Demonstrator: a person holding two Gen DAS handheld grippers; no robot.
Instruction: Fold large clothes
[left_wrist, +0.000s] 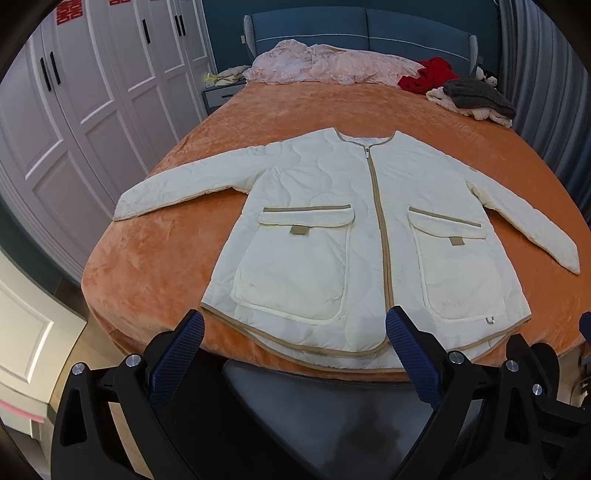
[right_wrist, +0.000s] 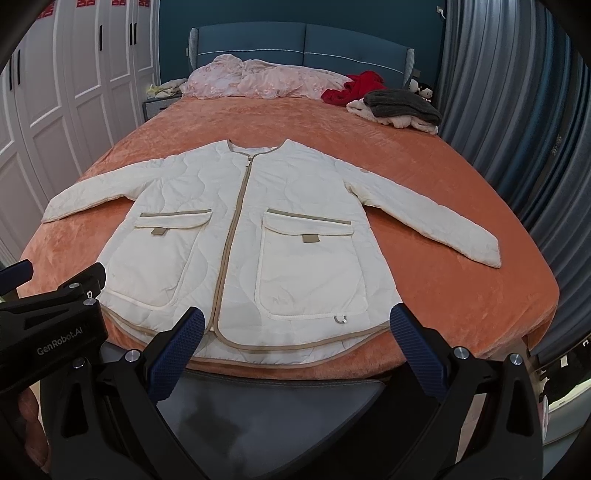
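Observation:
A cream quilted jacket (left_wrist: 332, 221) with tan trim, a zipped front and two patch pockets lies flat, front up, on the orange bed (left_wrist: 155, 258), hem toward me and both sleeves spread outward. It also shows in the right wrist view (right_wrist: 243, 229). My left gripper (left_wrist: 295, 332) is open and empty, hovering just short of the hem near the left pocket. My right gripper (right_wrist: 297, 325) is open and empty, just short of the hem near the right pocket. The left gripper's body (right_wrist: 55, 325) shows at the left of the right wrist view.
A pink quilt (left_wrist: 325, 62), a red garment (left_wrist: 428, 75) and a pile of grey and cream clothes (left_wrist: 476, 98) lie at the bed's head. White wardrobe doors (left_wrist: 74, 122) stand left, grey curtains (right_wrist: 498, 110) right. A dark seat (left_wrist: 332, 417) sits below the grippers.

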